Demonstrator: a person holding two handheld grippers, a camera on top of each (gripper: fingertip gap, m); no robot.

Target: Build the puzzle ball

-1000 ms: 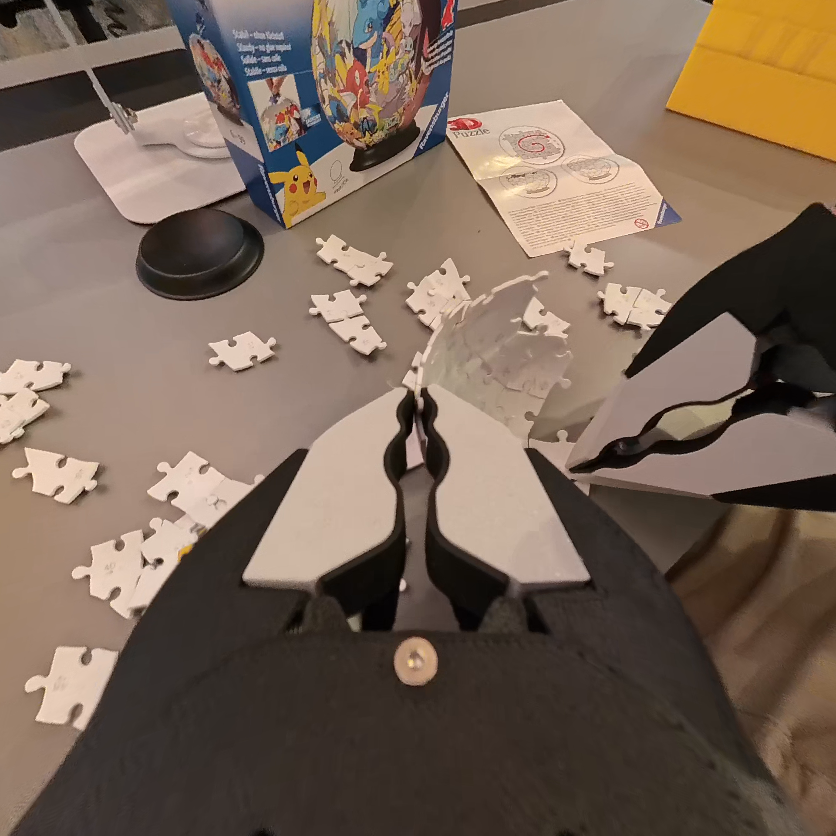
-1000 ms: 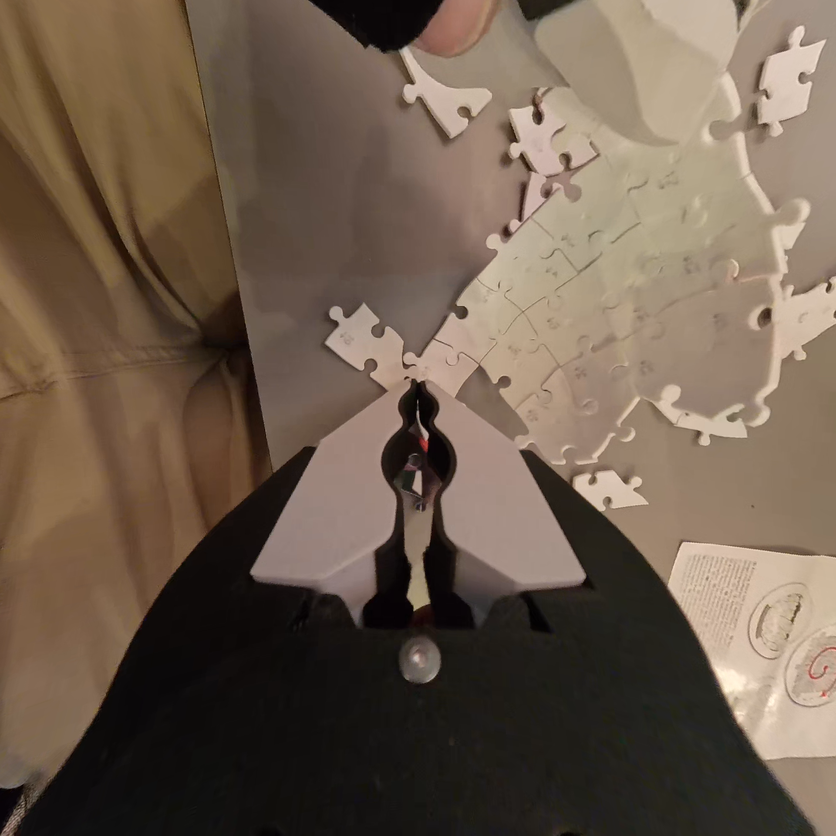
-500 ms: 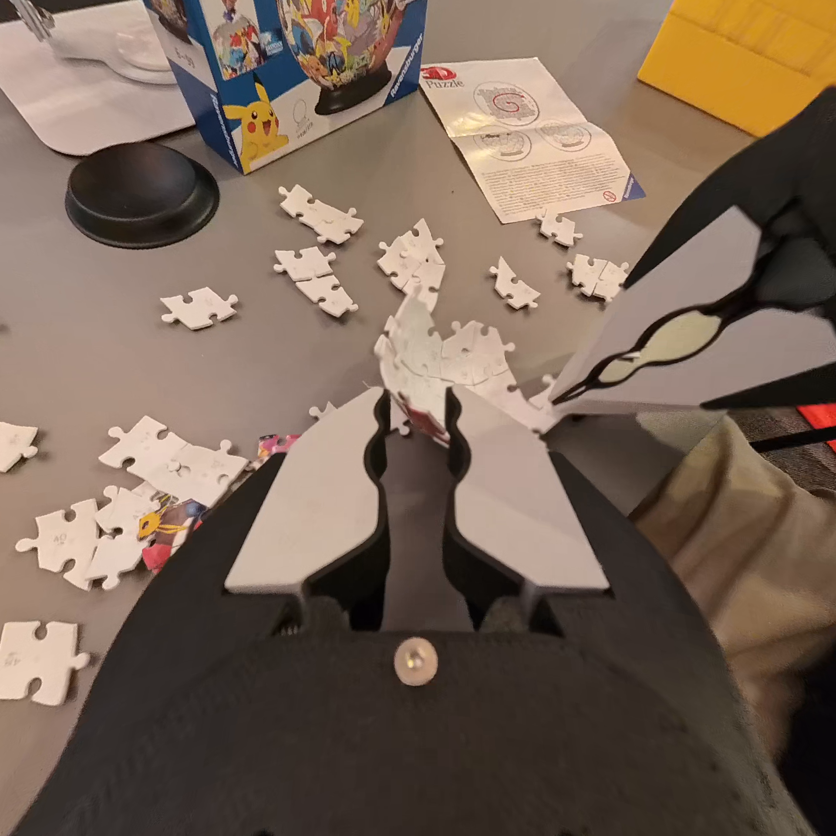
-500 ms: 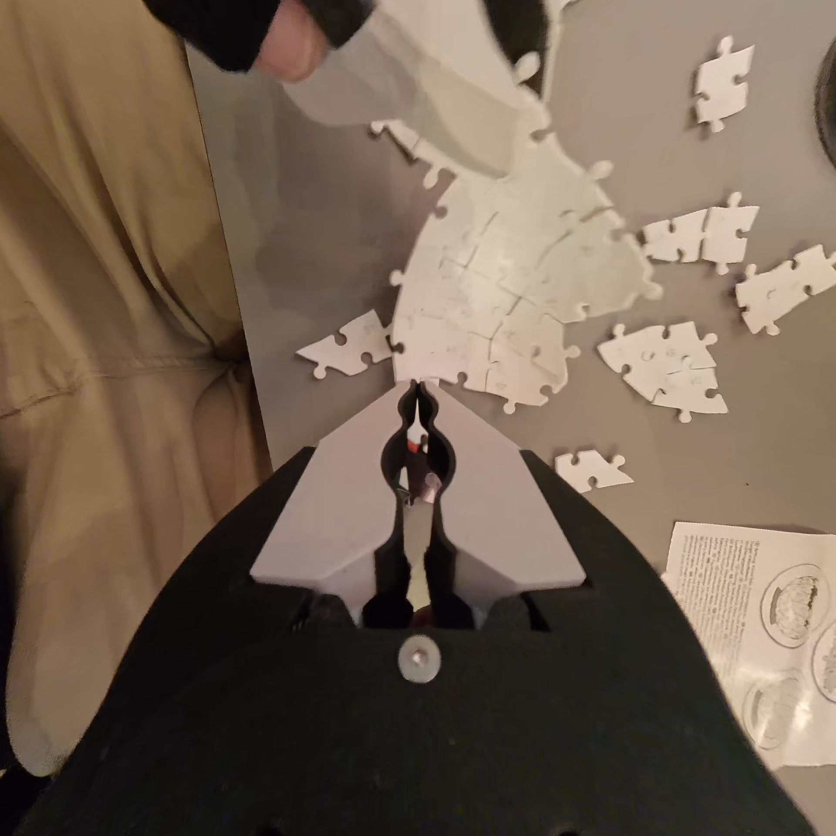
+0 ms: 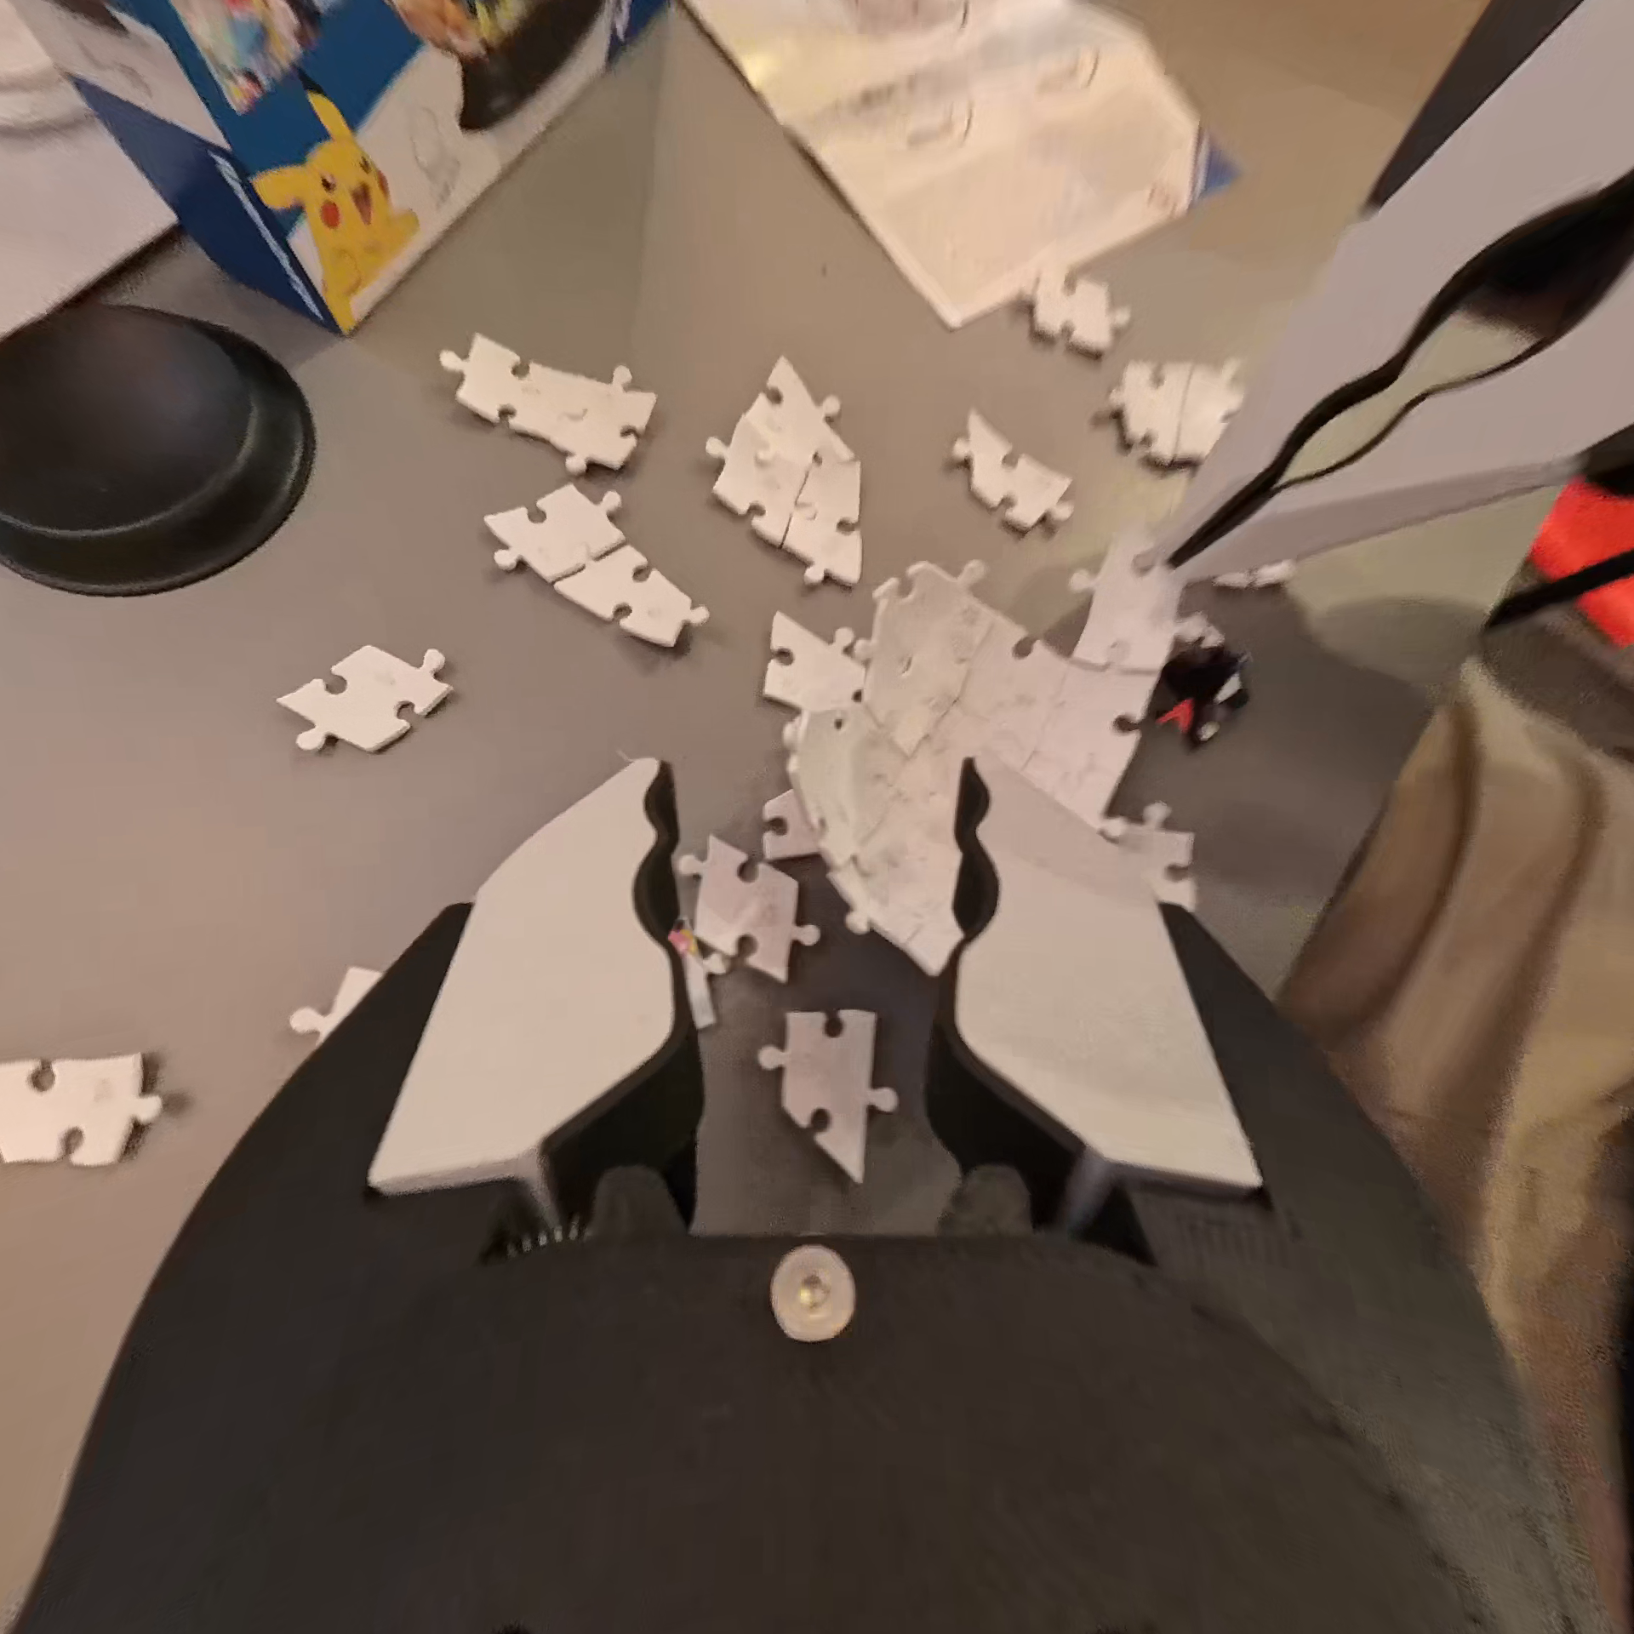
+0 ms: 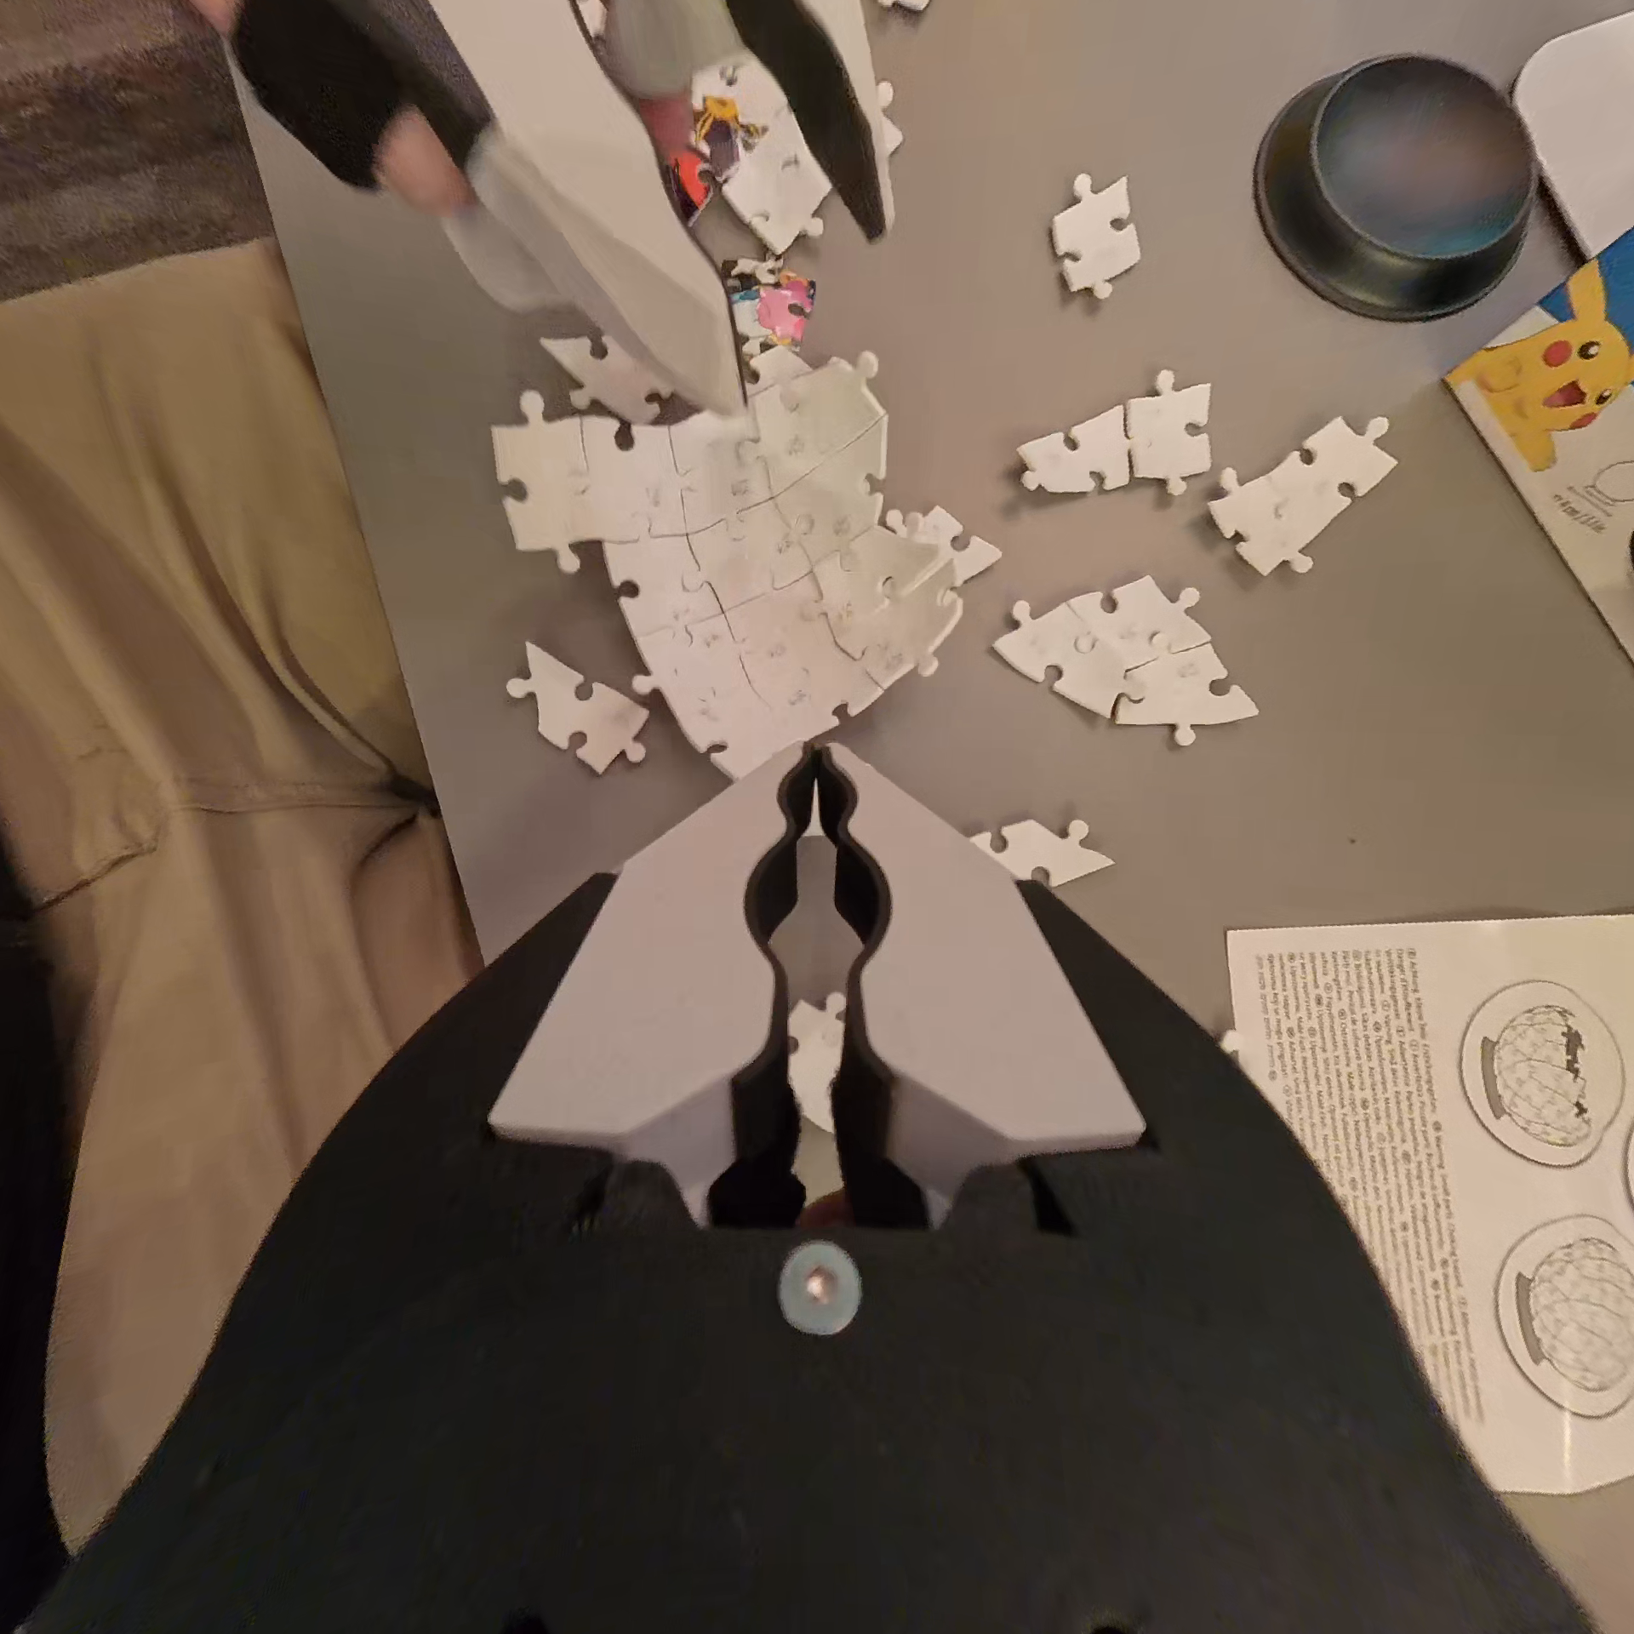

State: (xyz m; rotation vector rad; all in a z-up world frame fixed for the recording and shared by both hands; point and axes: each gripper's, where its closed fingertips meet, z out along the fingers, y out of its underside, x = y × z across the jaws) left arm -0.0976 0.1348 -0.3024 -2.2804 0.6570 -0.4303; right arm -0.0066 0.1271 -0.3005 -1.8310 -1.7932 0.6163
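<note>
A curved section of joined white puzzle pieces (image 5: 964, 707) lies face down on the grey table (image 5: 177, 840); it also shows in the right wrist view (image 6: 743, 566). My left gripper (image 5: 812, 778) is open wide. The section's near edge sits by its right finger (image 5: 1061, 973) and no pad presses on it. Two loose pieces (image 5: 752, 902) lie between its fingers. My right gripper (image 6: 818, 752) is shut on the section's edge, and shows so in the left wrist view (image 5: 1167, 553). The left gripper (image 6: 805, 318) appears open beyond the section in the right wrist view.
Several loose white pieces (image 5: 557, 416) lie scattered around, some face up and coloured (image 6: 769, 301). A black round stand (image 5: 133, 460), the puzzle box (image 5: 336, 177) and a paper leaflet (image 6: 1459, 1194) lie farther out. A person's beige clothing (image 6: 177, 707) is at the table edge.
My left gripper was shut on the joined section, then opened and let it go; the section tipped down toward the table. My right gripper stayed shut on its edge.
</note>
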